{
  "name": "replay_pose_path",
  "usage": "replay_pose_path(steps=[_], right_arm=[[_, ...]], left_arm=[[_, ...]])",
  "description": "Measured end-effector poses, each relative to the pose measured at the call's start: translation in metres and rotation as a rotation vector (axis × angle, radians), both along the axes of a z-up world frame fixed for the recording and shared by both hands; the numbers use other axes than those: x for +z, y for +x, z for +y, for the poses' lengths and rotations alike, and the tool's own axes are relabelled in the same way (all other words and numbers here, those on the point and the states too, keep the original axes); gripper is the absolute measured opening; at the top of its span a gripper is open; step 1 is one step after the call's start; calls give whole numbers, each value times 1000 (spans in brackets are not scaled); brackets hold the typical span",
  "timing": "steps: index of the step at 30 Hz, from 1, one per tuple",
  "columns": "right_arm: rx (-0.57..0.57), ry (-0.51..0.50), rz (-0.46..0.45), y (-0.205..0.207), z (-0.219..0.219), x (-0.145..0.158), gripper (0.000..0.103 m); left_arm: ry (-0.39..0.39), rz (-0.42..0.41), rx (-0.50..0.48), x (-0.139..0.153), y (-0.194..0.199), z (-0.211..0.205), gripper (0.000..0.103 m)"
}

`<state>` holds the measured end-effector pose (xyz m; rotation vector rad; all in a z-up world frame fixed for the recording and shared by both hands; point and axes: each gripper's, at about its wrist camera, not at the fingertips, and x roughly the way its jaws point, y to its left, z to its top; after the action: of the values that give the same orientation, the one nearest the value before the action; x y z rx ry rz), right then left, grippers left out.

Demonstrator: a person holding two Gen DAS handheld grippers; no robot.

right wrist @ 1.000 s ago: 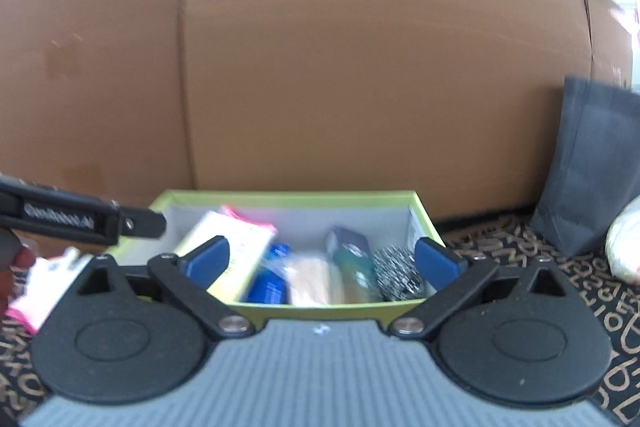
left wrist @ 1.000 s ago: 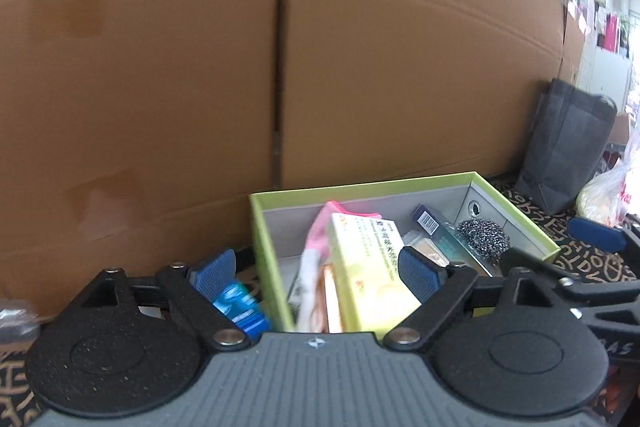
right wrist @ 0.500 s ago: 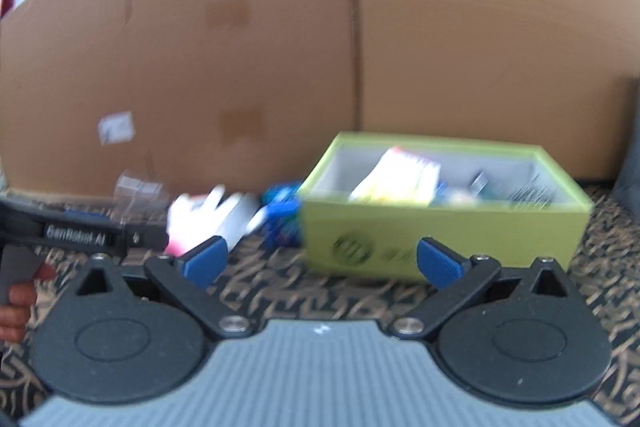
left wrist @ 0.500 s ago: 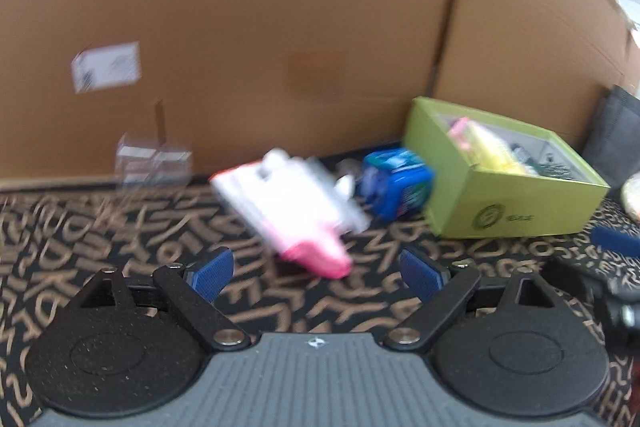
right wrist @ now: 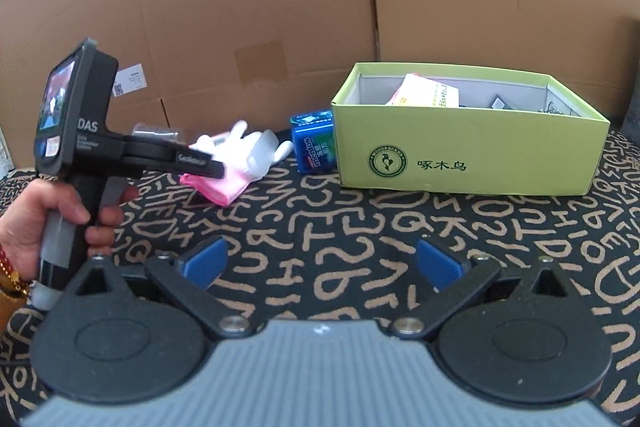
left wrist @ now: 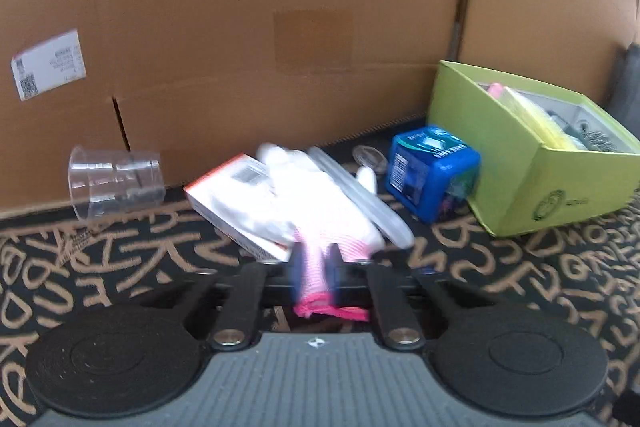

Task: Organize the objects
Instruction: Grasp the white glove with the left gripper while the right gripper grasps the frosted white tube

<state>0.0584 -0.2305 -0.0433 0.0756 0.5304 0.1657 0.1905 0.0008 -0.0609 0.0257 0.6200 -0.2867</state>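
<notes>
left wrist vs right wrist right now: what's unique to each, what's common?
Left wrist only: the left tool shut on the pink cuff of the glove, having just closed; the white carton under the glove.

Right wrist only: the hand holding the left tool's handle, the open right tool with nothing between its pads, the logo on the green box.

Both: glove, blue box, clear cup, green box, cardboard wall.

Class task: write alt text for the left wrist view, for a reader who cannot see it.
The left gripper is shut on the pink cuff of a white glove lying over a white and orange carton on a letter-patterned cloth. A blue box and an open green box sit to the right, a clear plastic cup to the left.
</notes>
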Motion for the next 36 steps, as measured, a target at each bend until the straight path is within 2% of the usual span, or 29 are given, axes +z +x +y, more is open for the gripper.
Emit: replay_pose_path(steps=[2,5,8,13,15,16,17,18,19,20,22,25,26,27,30,32,36], right_arm=[[7,9,4,2,2,-1,103],[26,24,16,12,7,-5,103],[58,31,16,23,17,-5,103],[112,42,28,48,40,-5,102],[137,54,40,64,55,-5,99],[143,57,46,72,63,-5,97],[146,57,53,81,71,-6,93],[154,50,61,91,82,-7,87],[161,32,67,101,91,-9,84],[158,12,75,111,100,-12,77],[158,-20,107,130,115,-21,70],[142,-41,147,148,124,-34,46],[127,-64,131,148,124,-36,28],[101,-85,128,146,122,-36,27],[107,-42,148,129,102,-35,26],[105,-75,145,107,89,-36,26],[123,-116,150,44,65,-34,26]], left_arm=[[-39,16,-14,3,-13,12,6],[-18,11,-21,4,-44,30,6],[-31,41,-28,2,-80,52,6],[-9,53,33,-1,-128,81,7],[-25,40,62,1,-138,90,9],[-33,38,71,1,-141,94,16],[-40,32,79,2,-144,97,29],[-47,24,83,3,-145,99,36],[-49,16,83,3,-145,100,49],[-46,8,81,4,-146,101,57],[-40,-11,81,5,-147,100,58],[-61,-21,68,7,-143,100,62],[-70,-22,62,7,-140,99,64],[-77,-23,55,7,-136,97,65],[-67,-26,23,3,-122,87,65],[-39,-18,10,-1,-113,80,66],[1,-6,29,-11,-102,75,75]])
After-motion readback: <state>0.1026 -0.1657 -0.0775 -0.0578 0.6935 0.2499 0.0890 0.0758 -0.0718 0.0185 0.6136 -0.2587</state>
